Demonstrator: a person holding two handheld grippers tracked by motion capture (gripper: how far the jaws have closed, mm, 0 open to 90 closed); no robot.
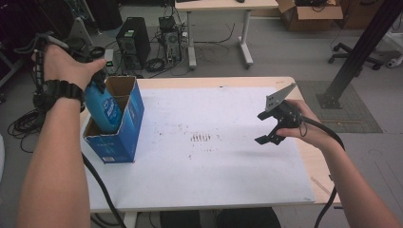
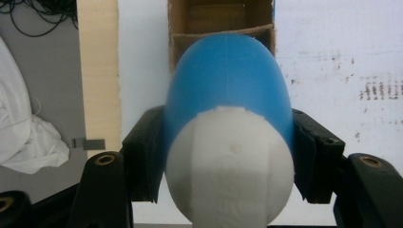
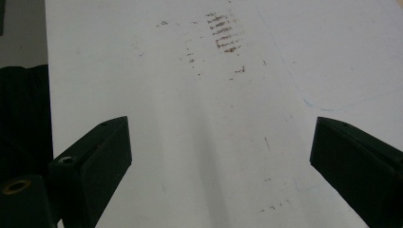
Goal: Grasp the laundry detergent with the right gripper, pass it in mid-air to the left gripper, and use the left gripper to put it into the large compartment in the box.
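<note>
A blue bottle (image 1: pixel 103 108) with a white cap (image 2: pixel 230 166) stands partly down inside an open blue cardboard box (image 1: pixel 122 135) at the table's left. My left gripper (image 1: pixel 97 77) is shut on the bottle's upper part; in the left gripper view its jaws press both sides of the blue body (image 2: pixel 228 80), with the box's brown inside (image 2: pixel 221 19) beyond. My right gripper (image 1: pixel 260 128) hovers over the table's right side, open, with bare white sheet between its jaws (image 3: pixel 221 152).
A white sheet (image 1: pixel 214 156) with small dark marks (image 1: pixel 200 137) covers the wooden table. On the floor behind are a computer tower (image 1: pixel 133 40), cables, a second table (image 1: pixel 218 28) and a cardboard carton (image 1: pixel 309 14). A black post (image 1: pixel 361 52) rises at the right.
</note>
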